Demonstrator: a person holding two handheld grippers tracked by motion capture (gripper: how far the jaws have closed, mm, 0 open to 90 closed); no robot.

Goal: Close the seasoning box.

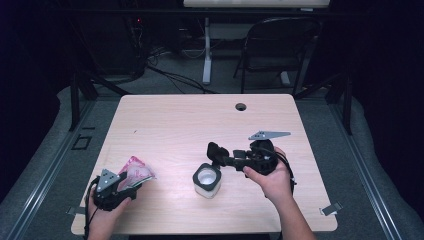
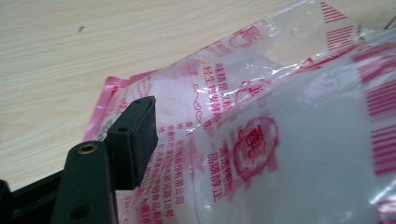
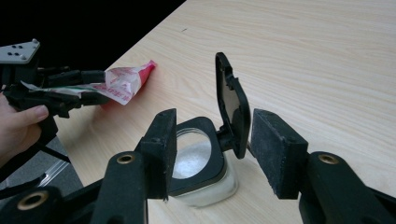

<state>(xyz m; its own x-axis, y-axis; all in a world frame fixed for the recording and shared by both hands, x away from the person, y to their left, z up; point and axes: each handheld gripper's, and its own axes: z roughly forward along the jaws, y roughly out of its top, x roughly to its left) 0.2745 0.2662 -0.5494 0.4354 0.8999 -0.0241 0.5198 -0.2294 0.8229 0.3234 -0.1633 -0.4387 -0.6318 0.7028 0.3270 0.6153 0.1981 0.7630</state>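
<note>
A pink-and-white printed plastic bag of white powder lies at the table's front left. It sits between the jaws of my left gripper. In the left gripper view one black pad stands beside the bag without pressing it, and the other jaw is hidden behind the bag. A small clear jar with a black square rim holds white powder. Its flip lid stands upright between the jaws of my right gripper, close to the right pad, with a wide gap on the left side.
The wooden table has a cable hole near its far edge. A folding chair and a desk leg stand beyond it. The left hand and its gripper also appear at the left of the right gripper view.
</note>
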